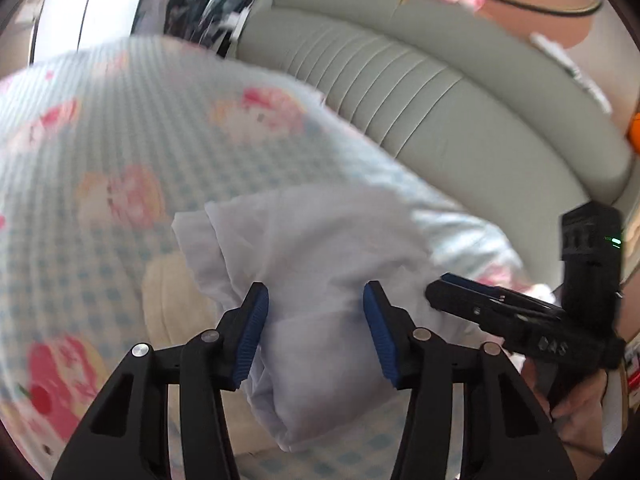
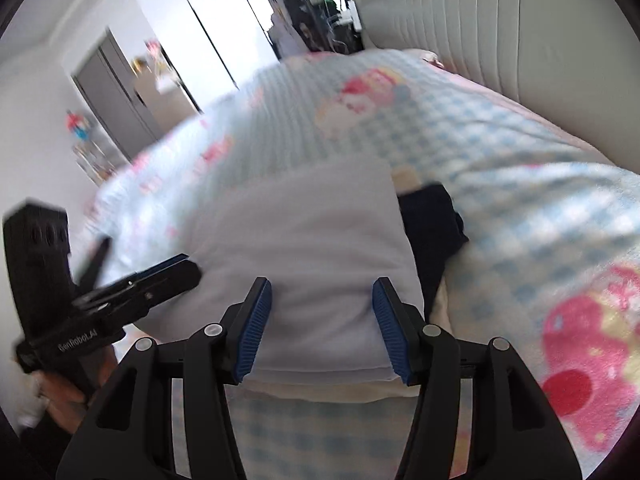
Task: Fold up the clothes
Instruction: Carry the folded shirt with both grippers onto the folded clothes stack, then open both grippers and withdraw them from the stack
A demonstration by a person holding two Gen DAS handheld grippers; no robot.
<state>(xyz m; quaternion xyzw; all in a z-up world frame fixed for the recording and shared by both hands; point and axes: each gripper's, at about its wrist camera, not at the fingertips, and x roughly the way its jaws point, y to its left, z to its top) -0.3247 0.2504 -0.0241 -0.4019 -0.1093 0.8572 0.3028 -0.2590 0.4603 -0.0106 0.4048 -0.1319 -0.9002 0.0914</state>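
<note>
Left gripper (image 1: 316, 332): jaws are held apart over the white garment (image 1: 320, 280); the blue pads (image 1: 252, 336) are seen either side of the cloth, and nothing is seen to be pinched between them.
Right gripper (image 2: 322, 328): jaws are likewise spread, with the blue pads (image 2: 256, 332) set over the near edge of the same garment (image 2: 304, 248); whether the cloth is touched cannot be told.
White garment: it is laid folded on the blanket (image 1: 120, 140), near the front edge; in the left wrist view the far end is seen bunched and creased.
Dark garment (image 2: 432, 232): it is lying just beside the white one, on its right, partly tucked under it.
Blanket: a blue-checked cover with pink prints is spread across the bed.
Headboard (image 2: 520, 40): a padded grey-green panel is seen behind the blanket.
Picture quality: both views are blurred.
</note>
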